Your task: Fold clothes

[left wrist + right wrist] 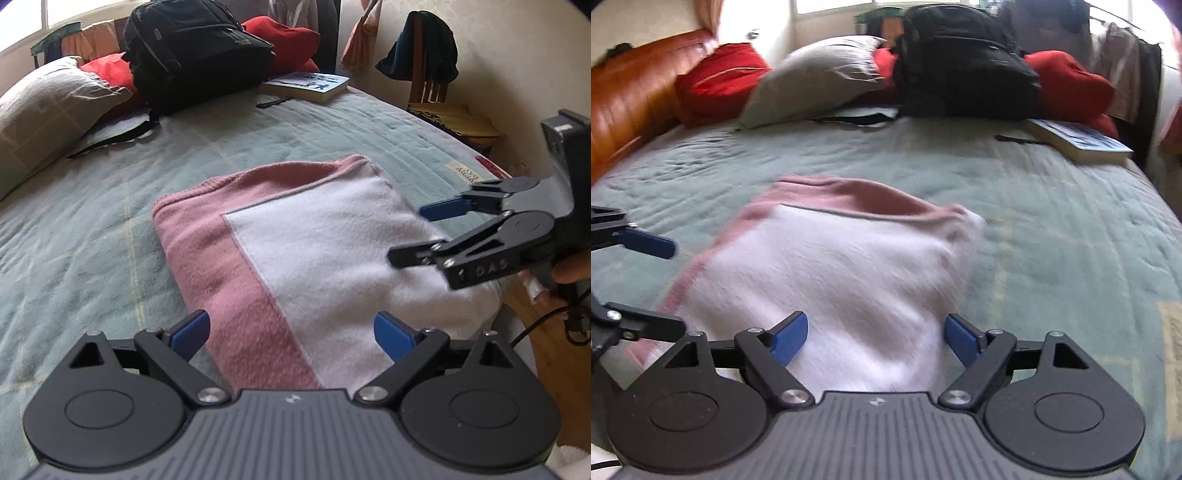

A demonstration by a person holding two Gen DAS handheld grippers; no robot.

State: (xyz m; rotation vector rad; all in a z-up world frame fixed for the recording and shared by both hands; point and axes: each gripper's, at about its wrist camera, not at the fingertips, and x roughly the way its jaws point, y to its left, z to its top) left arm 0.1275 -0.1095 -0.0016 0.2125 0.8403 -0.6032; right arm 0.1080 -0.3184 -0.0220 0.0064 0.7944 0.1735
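Left claw (291, 332): jaws spread wide, nothing between the blue pads; it hovers over the near edge of the folded garment (295, 251), and contact with the cloth cannot be confirmed. Right claw (875, 334): jaws also wide apart, pads clear of the fabric and gripping nothing. In the left wrist view the right claw sits over the garment's right edge, held by a hand (569, 269) at the frame border.

Containers: a black backpack (195, 48) stands at the far end of the bed (74, 240), closed as far as can be seen; contents not visible.

The garment lies flat near the middle of the bed's pale green quilt. It is folded into a compact rectangle, with a white fleecy panel on top and a dusty pink band along its left and far sides. A paperback book (306, 85) lies beside the backpack.
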